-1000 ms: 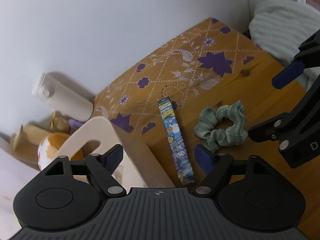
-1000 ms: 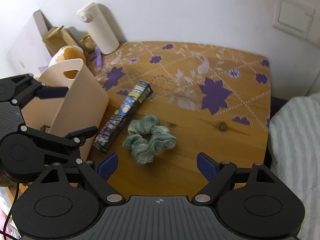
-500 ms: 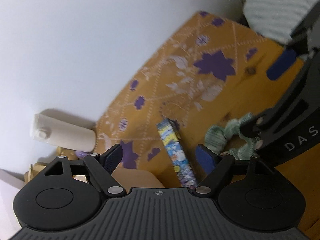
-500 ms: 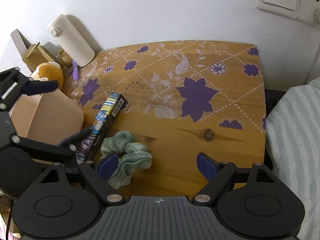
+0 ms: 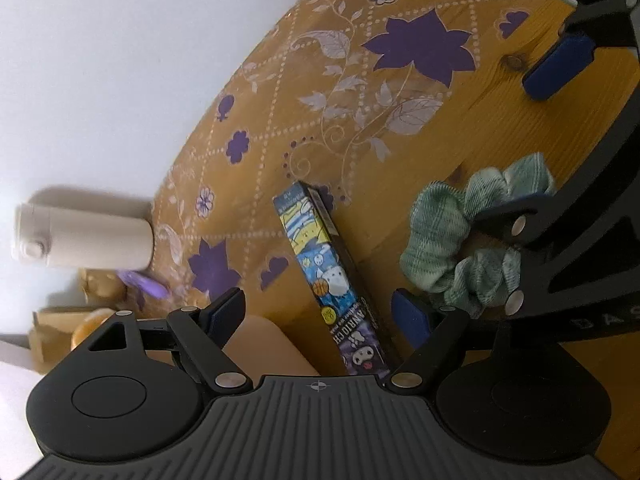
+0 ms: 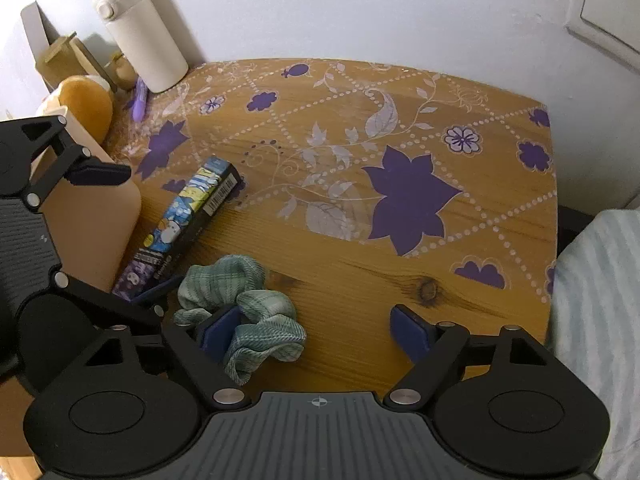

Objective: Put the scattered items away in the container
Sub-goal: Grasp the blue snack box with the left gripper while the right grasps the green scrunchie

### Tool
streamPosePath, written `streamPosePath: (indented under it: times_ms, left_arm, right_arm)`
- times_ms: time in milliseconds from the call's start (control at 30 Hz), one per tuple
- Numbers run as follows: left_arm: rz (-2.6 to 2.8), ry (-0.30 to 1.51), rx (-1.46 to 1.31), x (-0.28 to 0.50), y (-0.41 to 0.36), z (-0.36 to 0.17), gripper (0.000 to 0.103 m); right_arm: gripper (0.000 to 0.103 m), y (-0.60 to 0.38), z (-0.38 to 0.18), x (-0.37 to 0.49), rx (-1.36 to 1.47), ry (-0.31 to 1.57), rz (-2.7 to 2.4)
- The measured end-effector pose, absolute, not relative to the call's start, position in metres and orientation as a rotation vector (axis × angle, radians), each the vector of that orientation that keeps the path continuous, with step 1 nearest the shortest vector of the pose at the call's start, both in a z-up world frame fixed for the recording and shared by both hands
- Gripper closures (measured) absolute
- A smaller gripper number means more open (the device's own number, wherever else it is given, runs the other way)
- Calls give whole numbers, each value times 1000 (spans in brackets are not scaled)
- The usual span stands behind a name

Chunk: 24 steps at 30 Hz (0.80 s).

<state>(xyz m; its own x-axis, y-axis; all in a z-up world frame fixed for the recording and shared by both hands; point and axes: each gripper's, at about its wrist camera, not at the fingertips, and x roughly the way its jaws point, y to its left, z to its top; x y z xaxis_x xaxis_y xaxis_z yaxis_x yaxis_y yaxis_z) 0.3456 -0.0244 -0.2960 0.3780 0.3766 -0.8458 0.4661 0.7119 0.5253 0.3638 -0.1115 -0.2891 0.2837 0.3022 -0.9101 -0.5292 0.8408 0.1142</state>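
Both claws open. Right claw (image 6: pixel 314 330) straddles the green scrunchie (image 6: pixel 244 300) on the worktop (image 6: pixel 400 280); one finger sits inside its loop. Left claw (image 5: pixel 318 316) hovers above the printed box (image 5: pixel 332 276), beside the beige container (image 6: pixel 94 220). Judgement: lower further, close across the bunched fabric, lift clear before swinging over.

The cartoon-printed box (image 5: pixel 335 280) carries the partly readable letters "ANRIO CH" (the rest is cut off or blurred). The right gripper's (image 5: pixel 532 152) black frame reads "DAS".
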Motion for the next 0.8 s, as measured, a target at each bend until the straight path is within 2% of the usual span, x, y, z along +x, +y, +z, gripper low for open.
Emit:
streamPosePath:
  times_ms: [67, 133, 200, 233, 300, 367, 500, 533, 567, 600, 800]
  left_arm:
    - [-75, 1254, 779, 348, -23, -296, 22]
    - [-66, 1267, 738, 351, -22, -295, 22]
    - [-68, 1275, 716, 353, -21, -294, 22]
    - [-69, 1279, 704, 353, -21, -293, 23]
    - [-77, 1296, 662, 355, -18, -292, 28]
    - [-93, 1333, 573, 359, -12, -289, 47]
    - [-123, 1375, 463, 361, -7, -287, 65]
    - [-136, 1380, 449, 362, -8, -288, 75]
    - [-141, 1382, 439, 361, -9, -288, 76]
    - [-139, 1379, 441, 360, -10, -288, 76]
    - [-124, 1367, 437, 351, -13, -286, 80]
  right_arm:
    - [22, -115, -288, 364, -228, 1153, 551]
    - [30, -119, -287, 366, -215, 1151, 542]
    - [42, -125, -285, 368, -200, 1153, 529]
    - [45, -128, -285, 369, -193, 1155, 523]
    - [55, -133, -284, 373, -181, 1160, 513]
    - [61, -135, -283, 374, -181, 1164, 507]
    - [69, -135, -284, 373, -189, 1168, 499]
    - [72, -134, -284, 373, -188, 1170, 497]
    - [77, -134, -285, 372, -186, 1175, 498]
    - [88, -134, -285, 372, -178, 1180, 505]
    - [92, -137, -285, 364, -142, 1203, 524]
